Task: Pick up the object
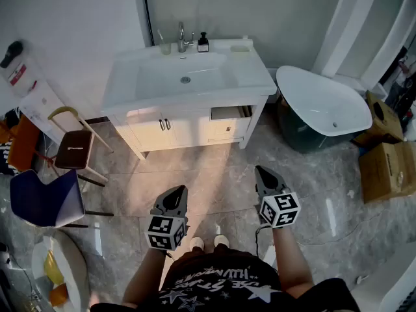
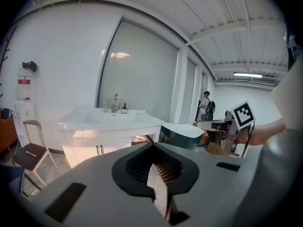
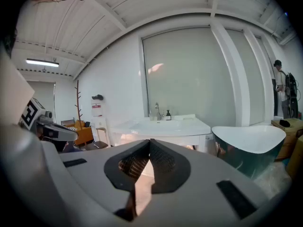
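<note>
Nothing has been picked up yet: the left tongs (image 1: 175, 194) and the right tongs (image 1: 263, 174) are both closed tip to tip on nothing, held side by side over the marble floor (image 1: 214, 174), well short of the white washbasin vanity (image 1: 253, 77). Which object is meant isn't plain, but the likely candidates, a dark soap bottle (image 1: 203, 42), a cup (image 1: 165, 46) and a pale dish (image 1: 240, 46), stand untouched along the back of the vanity beside the faucet (image 1: 182, 38). As I judge it, the whole job remains: approach the vanity, open one pair of tongs, close on the object and lift.
</note>
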